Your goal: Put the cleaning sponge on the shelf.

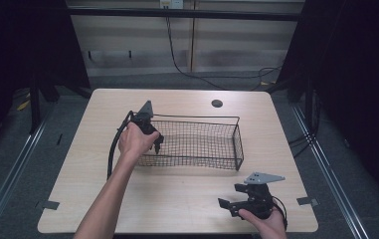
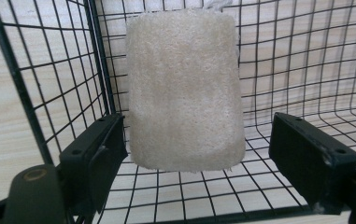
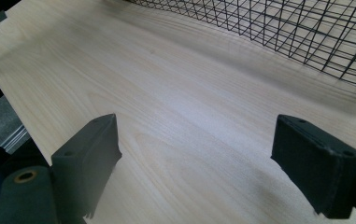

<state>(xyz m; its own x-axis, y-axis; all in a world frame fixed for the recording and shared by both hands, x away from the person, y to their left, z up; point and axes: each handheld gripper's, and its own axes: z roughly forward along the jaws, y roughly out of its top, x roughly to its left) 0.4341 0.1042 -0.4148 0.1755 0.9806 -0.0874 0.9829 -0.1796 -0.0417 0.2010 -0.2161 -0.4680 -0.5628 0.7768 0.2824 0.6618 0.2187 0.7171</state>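
A cream loofah sponge lies on the floor of a black wire basket, close to a corner of it. My left gripper is open around the sponge: its left jaw is at the sponge's edge and a gap shows at the right jaw. In the high view the left gripper dips into the left end of the basket, which sits mid-table. My right gripper is held low near the table's front right. It is open over bare wood, with the basket ahead of it.
The light wooden table has a round dark cable hole behind the basket. Grey tape marks sit at the front left and front right corners. Cables run across the floor beyond the far edge.
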